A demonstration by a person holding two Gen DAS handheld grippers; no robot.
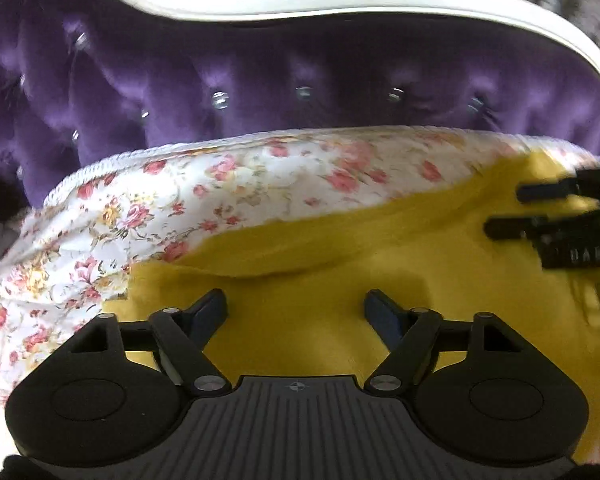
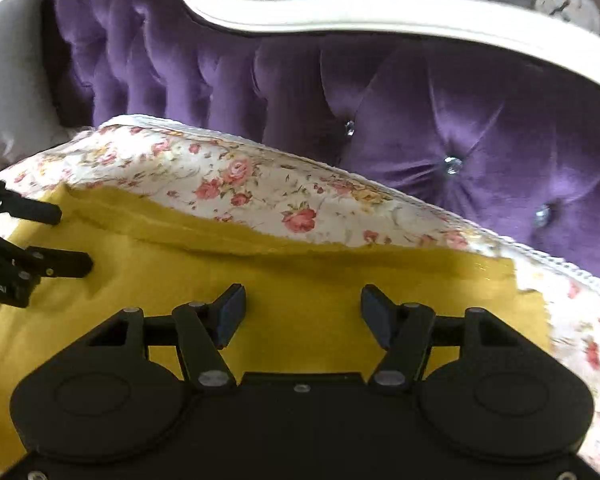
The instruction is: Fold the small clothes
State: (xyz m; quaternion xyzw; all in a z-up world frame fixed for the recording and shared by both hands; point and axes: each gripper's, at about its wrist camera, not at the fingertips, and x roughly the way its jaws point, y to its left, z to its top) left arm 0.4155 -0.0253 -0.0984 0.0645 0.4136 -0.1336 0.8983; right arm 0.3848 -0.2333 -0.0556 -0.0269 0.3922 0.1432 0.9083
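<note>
Cloth (image 1: 320, 280), a soft mustard knit, lies spread on the floral bedcover (image 1: 112, 216) near the tufted purple headboard (image 1: 260, 92), its far edge already doubled into a rumpled band. You hold both claws above it, left claw (image 1: 296, 312) and right claw (image 2: 302, 312), jaws apart and gripping nothing. You seem between folds; next, pinch the near edge at both sides and carry it over evenly, since the knit sags and creases.
</note>
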